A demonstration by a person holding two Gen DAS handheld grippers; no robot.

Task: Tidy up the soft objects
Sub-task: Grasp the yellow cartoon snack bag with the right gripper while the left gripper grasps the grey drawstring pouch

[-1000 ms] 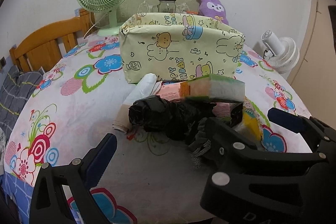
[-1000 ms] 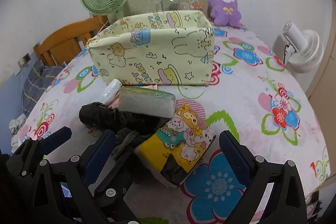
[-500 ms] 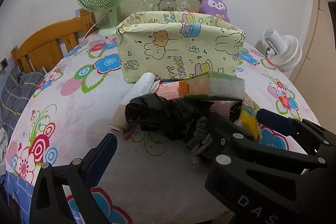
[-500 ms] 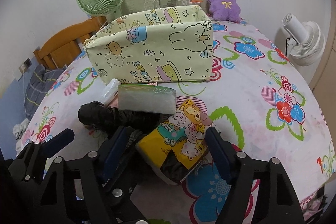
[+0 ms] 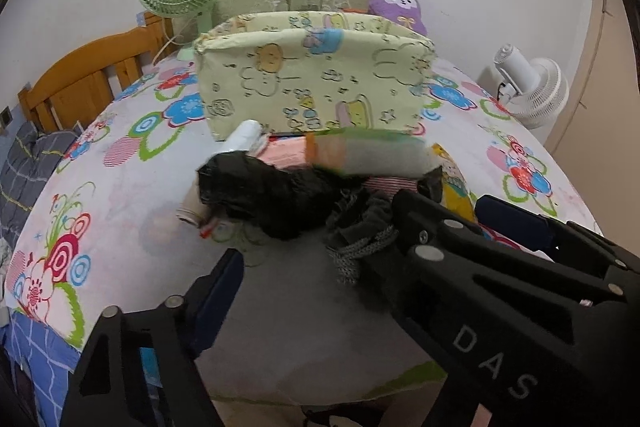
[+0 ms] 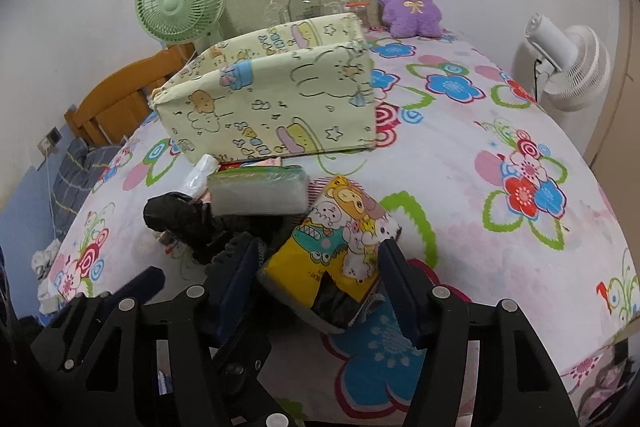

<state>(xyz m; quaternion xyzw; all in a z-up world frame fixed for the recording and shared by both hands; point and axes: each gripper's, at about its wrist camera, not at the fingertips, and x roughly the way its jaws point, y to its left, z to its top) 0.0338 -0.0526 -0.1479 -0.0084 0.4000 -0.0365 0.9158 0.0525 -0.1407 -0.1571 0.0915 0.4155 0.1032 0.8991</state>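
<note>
While between closing jaws, yellow pouch [image 6: 340,251].

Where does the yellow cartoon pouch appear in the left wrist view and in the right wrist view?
Left wrist view: the yellow cartoon pouch shows only as a strip right of centre, behind the black gripper arm.
Right wrist view: low centre, between the fingers of the right gripper.
Shared landmark: the pale yellow fabric box, behind the pile in both.

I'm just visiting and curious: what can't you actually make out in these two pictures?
- Inside of the fabric storage box: both views, hidden by its near wall.
- Green-edged packet: left view, motion-blurred.
- Pink items beneath it: mostly covered.
- Yellow cartoon pouch: whether the right gripper presses it is unclear.
</note>
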